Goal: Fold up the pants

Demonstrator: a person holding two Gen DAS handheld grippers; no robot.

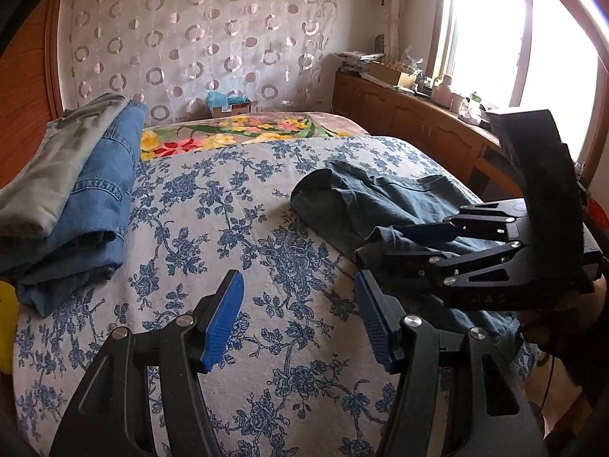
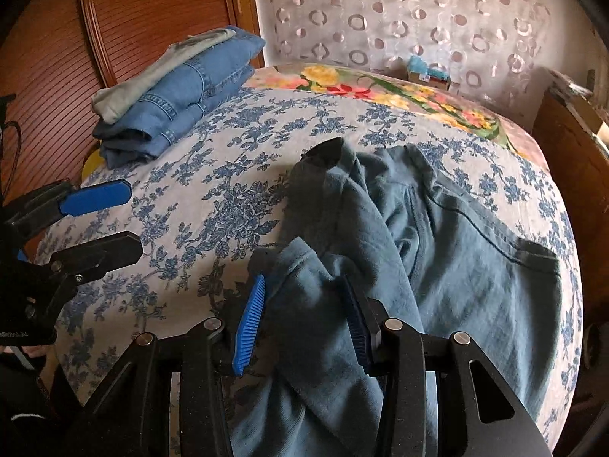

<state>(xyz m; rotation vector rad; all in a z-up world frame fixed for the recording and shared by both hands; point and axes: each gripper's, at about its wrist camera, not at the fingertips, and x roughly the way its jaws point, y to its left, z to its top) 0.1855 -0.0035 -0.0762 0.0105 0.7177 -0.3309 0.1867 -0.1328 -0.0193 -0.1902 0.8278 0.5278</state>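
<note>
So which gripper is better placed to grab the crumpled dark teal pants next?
Right. The right gripper already has a fold of the crumpled dark teal pants between its open pads, while the left gripper hangs open over bare floral bedsheet.

A bed (image 1: 228, 198) under a pale sheet printed with blue flowers fills the space ahead of the tool. Beyond it lies a blanket (image 1: 236, 133) with yellow and red flowers. Farther ahead a sheer curtain (image 1: 198, 38) patterned with rings hangs over the wall. To the tool's right a bright window (image 1: 491, 42) floods the room with daylight, above a low wooden cabinet (image 1: 411, 122) cluttered on top. To the left stands a ribbed wooden panel (image 2: 125, 11).
</note>
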